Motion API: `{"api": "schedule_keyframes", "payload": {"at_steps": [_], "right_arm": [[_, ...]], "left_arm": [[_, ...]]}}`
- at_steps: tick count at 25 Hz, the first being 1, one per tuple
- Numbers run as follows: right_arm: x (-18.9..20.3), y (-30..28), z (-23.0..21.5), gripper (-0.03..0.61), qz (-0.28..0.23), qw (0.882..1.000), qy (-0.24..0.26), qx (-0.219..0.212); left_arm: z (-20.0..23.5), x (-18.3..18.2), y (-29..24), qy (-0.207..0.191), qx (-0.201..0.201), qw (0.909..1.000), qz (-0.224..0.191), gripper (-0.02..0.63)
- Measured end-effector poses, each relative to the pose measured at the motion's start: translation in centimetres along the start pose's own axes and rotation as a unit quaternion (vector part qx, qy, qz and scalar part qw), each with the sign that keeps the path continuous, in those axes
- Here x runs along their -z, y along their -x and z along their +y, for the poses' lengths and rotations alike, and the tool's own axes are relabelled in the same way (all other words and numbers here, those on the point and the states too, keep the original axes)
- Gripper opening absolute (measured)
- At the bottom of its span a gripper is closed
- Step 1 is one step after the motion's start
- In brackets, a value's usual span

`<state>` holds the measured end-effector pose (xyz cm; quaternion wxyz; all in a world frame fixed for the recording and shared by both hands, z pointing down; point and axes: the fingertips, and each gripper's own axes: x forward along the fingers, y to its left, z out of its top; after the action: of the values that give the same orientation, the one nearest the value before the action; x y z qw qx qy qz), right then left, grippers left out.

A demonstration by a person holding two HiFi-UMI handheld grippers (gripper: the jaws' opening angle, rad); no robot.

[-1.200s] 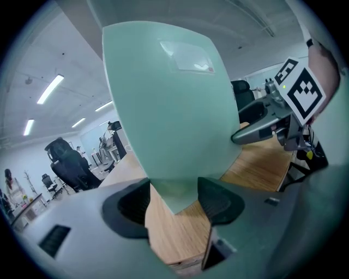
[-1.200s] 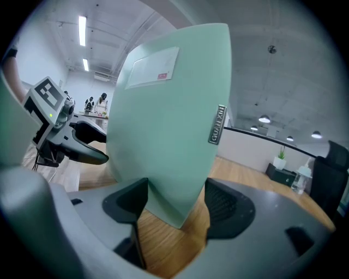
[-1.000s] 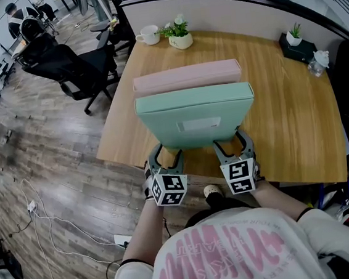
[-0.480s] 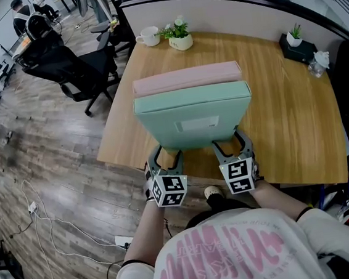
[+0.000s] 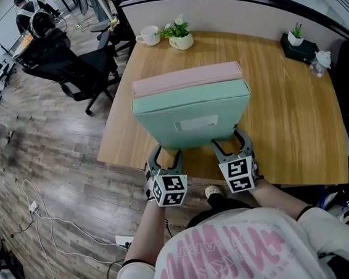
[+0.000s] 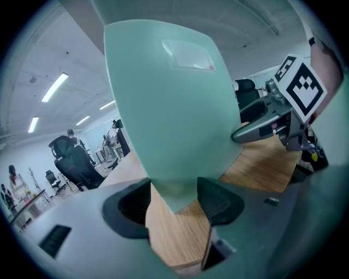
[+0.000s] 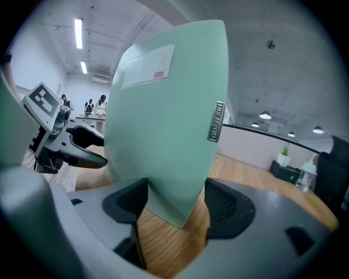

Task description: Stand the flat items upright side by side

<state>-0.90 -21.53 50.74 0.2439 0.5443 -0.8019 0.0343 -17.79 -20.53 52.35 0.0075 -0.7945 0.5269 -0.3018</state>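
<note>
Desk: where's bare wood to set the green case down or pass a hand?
Widest bare wood: right of the green case, up to the black box. A free band lies between the pink case and the potted plant. Crowded: the near edge, where left claw and right claw grip the case.

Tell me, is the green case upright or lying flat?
Upright: the green case stands on edge, its lower edge clamped by the left gripper and right gripper.
</note>
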Motion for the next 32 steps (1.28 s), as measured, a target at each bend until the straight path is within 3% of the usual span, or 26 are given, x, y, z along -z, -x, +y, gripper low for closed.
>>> {"api": "schedule_keyframes", "payload": {"at_steps": [21,32], "right_arm": [[0.08,-0.26,-0.37,0.316,0.004,1.0,-0.008,0.003],[0.25,-0.03,0.48,0.356,0.014,1.0,-0.016,-0.012]], "left_arm": [[-0.06,-0.31,-0.48,-0.002,0.01,0.9999,0.003,0.255],[0.19,-0.01,0.02,0.006,0.019,0.9998,0.001,0.259]]}}
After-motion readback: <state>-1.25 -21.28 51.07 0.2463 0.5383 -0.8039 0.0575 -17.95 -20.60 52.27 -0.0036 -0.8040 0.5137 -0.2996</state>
